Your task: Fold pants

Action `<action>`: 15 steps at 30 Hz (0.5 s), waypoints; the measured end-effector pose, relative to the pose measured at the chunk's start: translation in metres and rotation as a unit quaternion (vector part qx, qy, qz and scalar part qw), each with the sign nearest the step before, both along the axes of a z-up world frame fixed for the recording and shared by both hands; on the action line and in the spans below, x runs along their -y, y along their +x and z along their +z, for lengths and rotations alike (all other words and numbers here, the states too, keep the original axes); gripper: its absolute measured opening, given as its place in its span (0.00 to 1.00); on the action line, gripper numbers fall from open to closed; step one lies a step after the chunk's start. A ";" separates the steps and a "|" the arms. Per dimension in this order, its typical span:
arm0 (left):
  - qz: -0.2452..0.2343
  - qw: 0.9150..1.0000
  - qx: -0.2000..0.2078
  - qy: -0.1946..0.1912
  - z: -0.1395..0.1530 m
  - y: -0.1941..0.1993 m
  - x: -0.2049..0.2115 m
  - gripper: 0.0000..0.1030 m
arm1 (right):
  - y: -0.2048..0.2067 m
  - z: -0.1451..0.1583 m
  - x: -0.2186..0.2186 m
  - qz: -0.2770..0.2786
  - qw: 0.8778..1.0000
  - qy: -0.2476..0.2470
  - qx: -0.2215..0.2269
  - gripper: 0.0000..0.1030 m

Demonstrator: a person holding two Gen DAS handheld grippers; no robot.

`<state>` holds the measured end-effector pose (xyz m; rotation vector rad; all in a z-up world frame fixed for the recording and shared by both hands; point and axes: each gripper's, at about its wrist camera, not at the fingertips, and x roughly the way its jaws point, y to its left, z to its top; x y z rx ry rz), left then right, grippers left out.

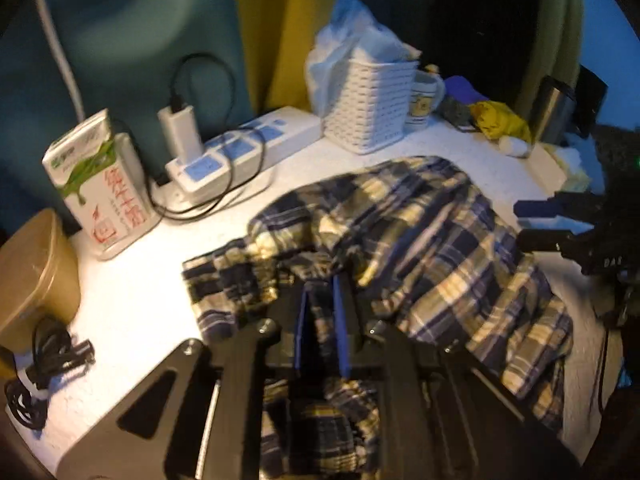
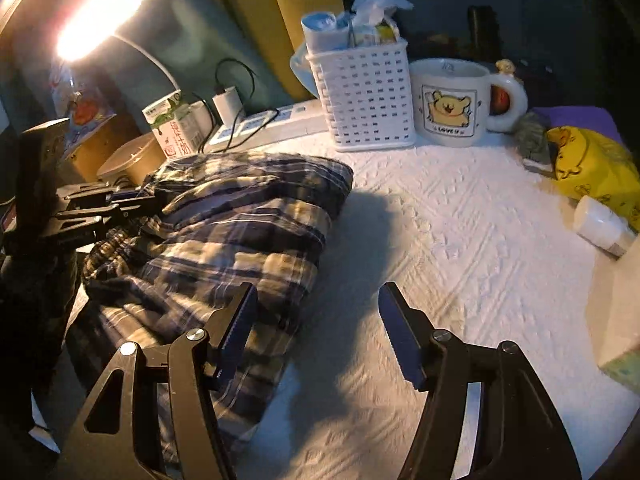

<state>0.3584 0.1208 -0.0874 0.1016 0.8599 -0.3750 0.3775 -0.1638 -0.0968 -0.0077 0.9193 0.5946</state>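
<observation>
The plaid pants (image 1: 420, 232) lie bunched and partly folded on the white textured table (image 1: 132, 280). My left gripper (image 1: 322, 300) is shut on a fold of the pants at their near edge; cloth hangs below the fingers. In the right wrist view the pants (image 2: 240, 232) lie at the left, with the left gripper (image 2: 132, 202) gripping their far left edge. My right gripper (image 2: 316, 312) is open and empty, its left finger just over the pants' right edge, its right finger over bare table. It also shows at the right of the left wrist view (image 1: 536, 224).
Along the back stand a milk carton (image 1: 100, 184), a power strip with charger and cables (image 1: 240, 144), a white basket (image 2: 364, 96), a bear mug (image 2: 452, 100) and a yellow bag (image 2: 596, 168). A brown tub (image 1: 32, 276) and coiled cable (image 1: 44, 356) sit left. A small white bottle (image 2: 600, 224) lies right.
</observation>
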 end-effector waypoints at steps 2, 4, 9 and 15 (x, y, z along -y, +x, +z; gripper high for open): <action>0.008 1.000 0.014 -0.001 0.005 -0.003 -0.004 0.09 | 0.002 0.002 -0.005 0.007 1.000 0.004 0.003 0.65; 0.031 0.999 0.029 -0.013 0.013 -0.003 -0.013 0.09 | 0.005 0.006 -0.012 0.019 1.000 0.006 0.012 0.65; 0.095 0.992 0.039 -0.071 0.023 0.012 -0.053 0.09 | 0.023 0.022 -0.036 0.051 0.998 -0.001 0.041 0.62; 0.107 0.990 -0.059 -0.065 -0.029 0.048 -0.069 0.13 | 0.066 -0.007 -0.071 0.071 0.997 -0.022 0.010 0.39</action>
